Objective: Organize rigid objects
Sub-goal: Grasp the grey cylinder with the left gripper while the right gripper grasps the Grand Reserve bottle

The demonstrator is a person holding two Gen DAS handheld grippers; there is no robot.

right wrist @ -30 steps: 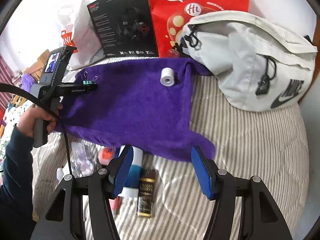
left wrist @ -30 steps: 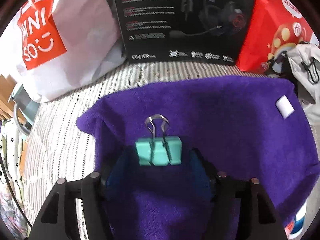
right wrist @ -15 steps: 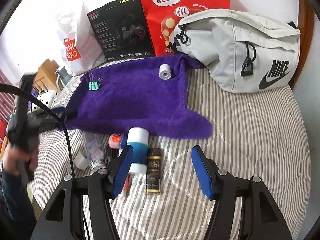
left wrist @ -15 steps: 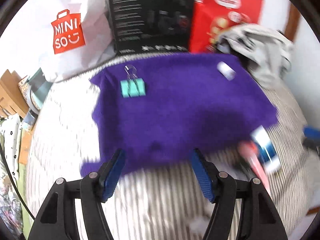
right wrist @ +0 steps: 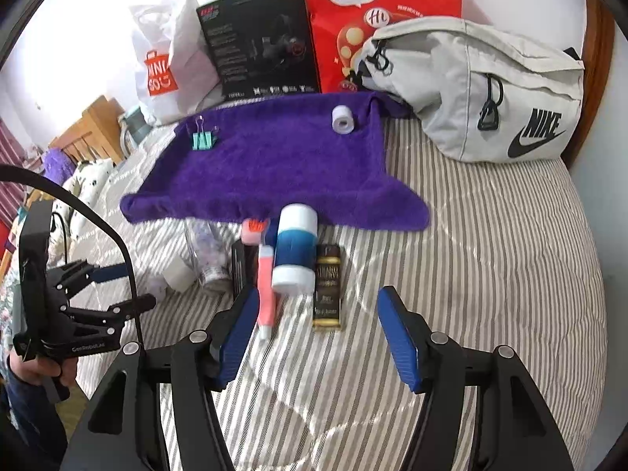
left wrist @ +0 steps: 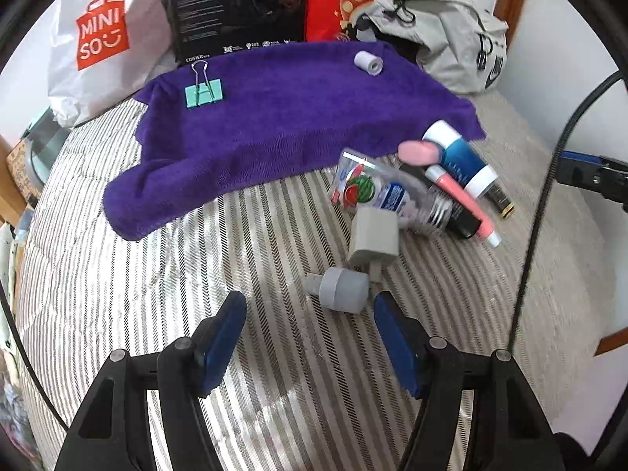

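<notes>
A purple towel lies on the striped bed with a green binder clip at its far left and a white tape roll at its far right. In front of the towel lies a pile: a grey cylinder, a white plug adapter, a clear bottle, a pink toothbrush, a blue-and-white tube and a dark gold-lettered bar. My left gripper is open just short of the grey cylinder. My right gripper is open near the bar.
Along the wall stand a white Miniso bag, a black headset box, a red bag and a grey Nike pouch. A hand holds the left gripper's handle. A wooden bedframe is at the left.
My left gripper has let go of the binder clip on the towel, pulled back and swung right toward the pile. The right gripper has drawn back a little.
</notes>
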